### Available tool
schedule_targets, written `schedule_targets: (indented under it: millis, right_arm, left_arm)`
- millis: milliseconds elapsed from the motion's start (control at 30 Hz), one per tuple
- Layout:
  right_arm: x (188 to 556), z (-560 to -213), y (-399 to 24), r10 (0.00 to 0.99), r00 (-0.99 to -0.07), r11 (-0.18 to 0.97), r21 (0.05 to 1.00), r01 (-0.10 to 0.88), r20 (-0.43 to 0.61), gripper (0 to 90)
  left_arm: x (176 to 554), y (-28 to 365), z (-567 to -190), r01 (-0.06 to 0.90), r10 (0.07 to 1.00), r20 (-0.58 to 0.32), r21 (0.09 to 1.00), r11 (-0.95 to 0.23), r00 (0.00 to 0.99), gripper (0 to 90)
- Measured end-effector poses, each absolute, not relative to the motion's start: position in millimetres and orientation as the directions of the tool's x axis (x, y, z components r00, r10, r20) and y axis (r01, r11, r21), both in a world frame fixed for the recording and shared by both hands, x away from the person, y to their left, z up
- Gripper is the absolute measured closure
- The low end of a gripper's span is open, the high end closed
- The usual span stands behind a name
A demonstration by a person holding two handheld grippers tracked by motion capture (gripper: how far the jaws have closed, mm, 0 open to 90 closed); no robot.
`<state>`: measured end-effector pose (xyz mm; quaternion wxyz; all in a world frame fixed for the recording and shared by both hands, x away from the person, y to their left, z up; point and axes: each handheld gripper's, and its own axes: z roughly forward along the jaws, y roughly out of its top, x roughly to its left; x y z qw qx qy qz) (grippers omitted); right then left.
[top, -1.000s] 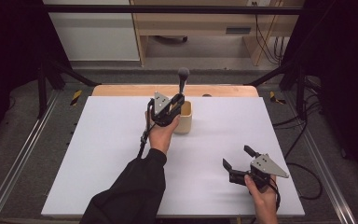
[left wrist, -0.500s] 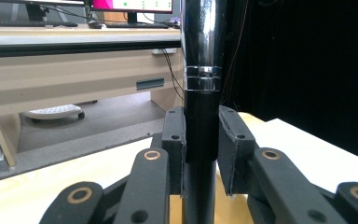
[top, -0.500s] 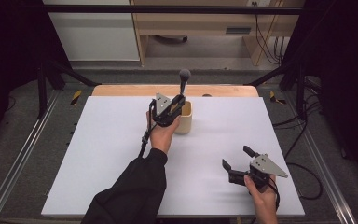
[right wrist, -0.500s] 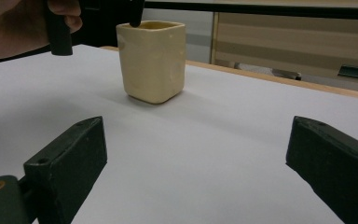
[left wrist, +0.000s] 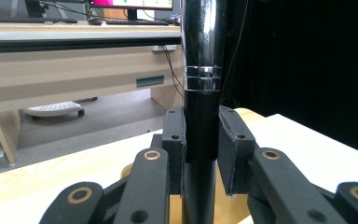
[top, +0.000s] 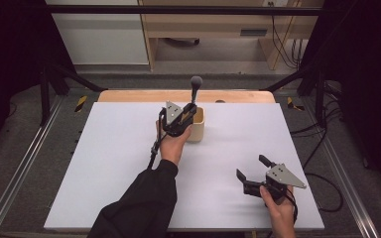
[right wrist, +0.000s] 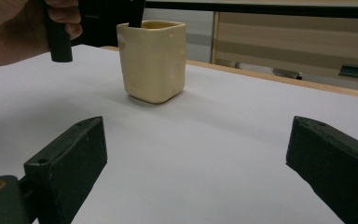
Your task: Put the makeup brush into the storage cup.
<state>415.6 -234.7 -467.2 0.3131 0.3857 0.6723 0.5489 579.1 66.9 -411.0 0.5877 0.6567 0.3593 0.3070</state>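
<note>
Black and glossy, the brush handle (left wrist: 201,112) stands near-vertical between the pads of the left gripper (top: 184,118), which clamp it from both sides just below a pair of silver rings. Its long axis runs up and down, leaning slightly toward the far side; the dark bristle head (top: 196,82) points upward, above the far edge of the white table (top: 104,163), while the lower end dips into the cream square cup (top: 198,124). In the right gripper view that cup (right wrist: 152,60) sits upright on the table with the dark shaft entering its mouth at the left corner.

Cup and brush lie at the table's far middle, close to the wooden strip (top: 129,95) along the far edge. Open white surface extends to the left, to the right and toward the near edge.

At near right, the right gripper (top: 250,174) rests low over the table with its jaws spread wide and nothing between them, well apart from the cup. The left hand (top: 173,144) reaches in from the near side.
</note>
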Motion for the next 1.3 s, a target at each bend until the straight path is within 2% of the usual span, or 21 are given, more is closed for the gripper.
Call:
schedule_targets:
  millis: [533,800,1300]
  right_arm:
    - [416.2,-468.3,-235.6,0.860,-0.510,0.089,0.979,0.181,0.016,5.4]
    - [416.3,-468.7,-236.5,0.858,-0.512,0.078,0.978,0.191,0.032,5.4]
    - [417.1,-469.4,-236.3,0.857,-0.515,0.083,0.979,0.185,0.025,5.4]
  left_arm:
    - [581.1,66.8,-414.6,0.112,0.831,-0.019,0.992,-0.052,0.556,74.4]
    - [579.2,62.7,-416.8,0.092,0.824,0.027,0.991,-0.095,0.566,74.3]
    - [580.1,66.4,-419.6,0.102,0.829,0.016,0.991,-0.088,0.559,74.3]
